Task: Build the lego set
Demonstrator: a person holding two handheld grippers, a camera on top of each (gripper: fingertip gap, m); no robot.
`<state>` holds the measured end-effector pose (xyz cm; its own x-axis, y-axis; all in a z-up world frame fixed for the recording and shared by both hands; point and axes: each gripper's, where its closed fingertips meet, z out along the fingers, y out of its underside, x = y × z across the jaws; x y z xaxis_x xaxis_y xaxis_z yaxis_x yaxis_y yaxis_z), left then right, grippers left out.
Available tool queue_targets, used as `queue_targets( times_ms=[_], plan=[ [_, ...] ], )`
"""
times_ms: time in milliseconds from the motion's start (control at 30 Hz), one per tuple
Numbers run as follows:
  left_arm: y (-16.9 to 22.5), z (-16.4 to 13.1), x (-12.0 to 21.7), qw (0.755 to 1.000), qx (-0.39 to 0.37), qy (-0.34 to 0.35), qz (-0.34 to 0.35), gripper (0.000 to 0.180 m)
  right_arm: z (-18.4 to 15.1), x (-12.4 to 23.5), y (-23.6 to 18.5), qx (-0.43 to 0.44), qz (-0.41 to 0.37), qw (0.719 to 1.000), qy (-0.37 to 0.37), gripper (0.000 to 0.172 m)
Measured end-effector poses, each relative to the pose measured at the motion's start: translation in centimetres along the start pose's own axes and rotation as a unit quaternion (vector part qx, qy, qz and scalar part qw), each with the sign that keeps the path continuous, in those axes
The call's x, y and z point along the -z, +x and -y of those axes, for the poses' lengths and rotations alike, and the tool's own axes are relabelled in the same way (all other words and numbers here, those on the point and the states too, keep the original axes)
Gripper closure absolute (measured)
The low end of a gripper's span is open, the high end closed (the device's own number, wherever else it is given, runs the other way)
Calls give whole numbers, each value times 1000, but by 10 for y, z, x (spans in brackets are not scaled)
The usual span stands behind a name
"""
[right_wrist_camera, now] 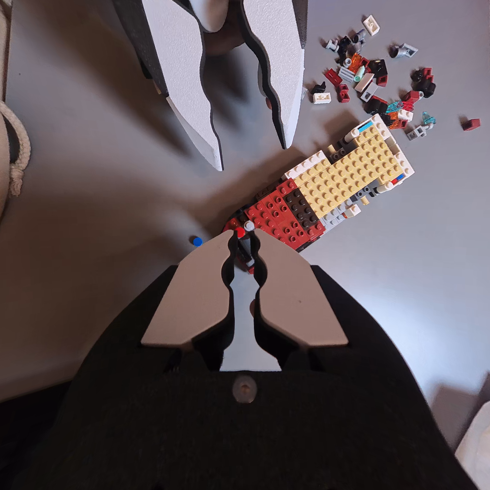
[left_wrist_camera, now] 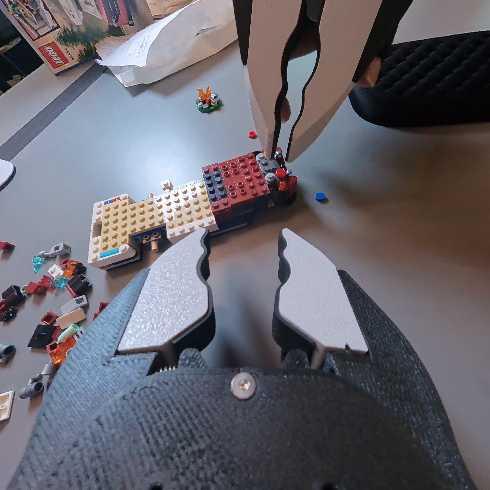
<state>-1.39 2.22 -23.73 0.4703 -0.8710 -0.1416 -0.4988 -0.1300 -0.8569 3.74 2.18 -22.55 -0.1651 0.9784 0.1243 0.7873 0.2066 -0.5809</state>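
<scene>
We see a long brick-built model [left_wrist_camera: 191, 209] lying flat on the grey tabletop [left_wrist_camera: 371, 238], tan and white at one end, dark red at the other. It looks light and rigid, yet we judge it fragile: the plates are only pressed together, so a pull at one end could split it. The broad studded body seems the safer place to take hold; the small parts at the red end look easy to knock off.

The right hand-held gripper [right_wrist_camera: 244, 234] comes down on that red end, its fingers nearly closed around a small grey-and-black piece there, just beside a red round stud [right_wrist_camera: 240, 232]. Whether the pads actually press on it we cannot tell.

The left hand-held gripper [left_wrist_camera: 242, 233] is open and holds nothing; the model lies just ahead of its left fingertip, apparently apart from it. A blue round stud [left_wrist_camera: 320, 196] lies on the tabletop ahead and to the right of it, and loose small bricks [left_wrist_camera: 53, 286] are scattered off to its left.
</scene>
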Motion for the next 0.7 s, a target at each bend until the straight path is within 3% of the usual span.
queue_targets(
  times_ms=[333,700],
  plan=[
    [1,0,1,1000,-3,0,-1,131,-1,-7,-3,-7,12,1000,-14,172],
    [3,0,1,1000,-6,-1,-5,131,-8,-13,-1,3,20,997,-79,172]
  ],
)
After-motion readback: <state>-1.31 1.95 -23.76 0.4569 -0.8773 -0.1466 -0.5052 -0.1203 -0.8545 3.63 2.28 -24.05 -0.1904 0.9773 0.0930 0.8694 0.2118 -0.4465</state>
